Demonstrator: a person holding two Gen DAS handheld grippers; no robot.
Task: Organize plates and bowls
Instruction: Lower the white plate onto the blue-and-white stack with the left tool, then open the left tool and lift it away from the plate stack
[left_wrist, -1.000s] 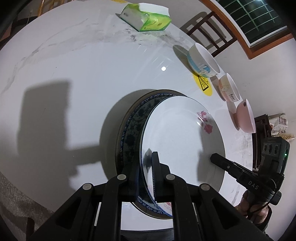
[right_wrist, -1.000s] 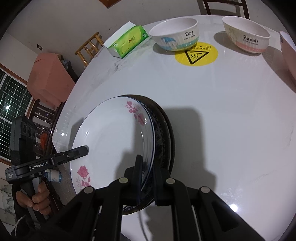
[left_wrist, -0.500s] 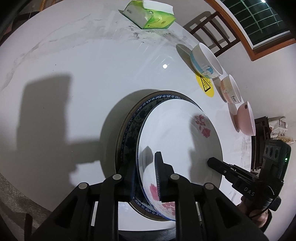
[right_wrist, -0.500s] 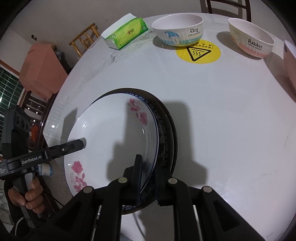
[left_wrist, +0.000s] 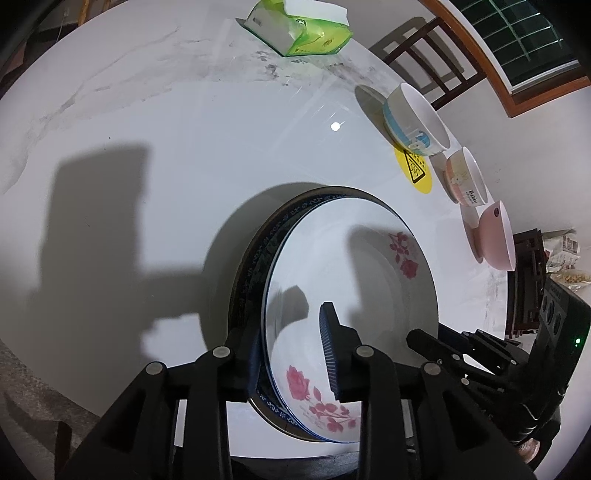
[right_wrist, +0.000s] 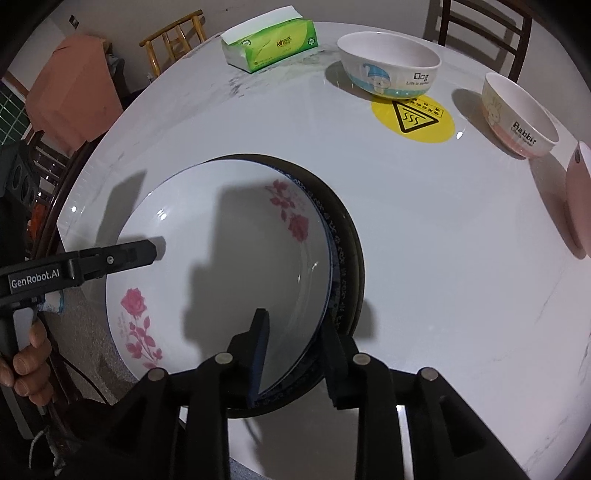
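A white plate with red roses (left_wrist: 354, 280) lies on top of a blue-patterned plate (left_wrist: 271, 236), which itself sits on a dark-rimmed plate (left_wrist: 243, 266); the stack stands near the front edge of the round white marbled bench (left_wrist: 184, 129), and the rose plate sits off-centre, so the lower rims show on one side only.

The left gripper (left_wrist: 288, 350) straddles the near rim of the stack; its jaws are opening, with the rim of the rose plate between them, one ribbed pad above the plate's inside and clear of it, the other outside the stack; nothing is clamped. The right gripper (right_wrist: 295, 354) stands over the opposite rim; its jaws are opening too, one over the white plate's inside, one outside the dark rims, with a gap visible at the inner pad; it grips nothing.

Across the bench, well apart from the plates, stand three bowls in a row: a blue-banded bowl marked "Dog" (right_wrist: 389, 62) touching a yellow warning sticker (right_wrist: 412, 118), a bowl marked "Rabbit" (right_wrist: 519, 114), and a pink bowl (left_wrist: 496, 236); a green tissue pack (right_wrist: 269, 44) lies beyond them; a person's hand (right_wrist: 31, 354) holds the left gripper's handle.
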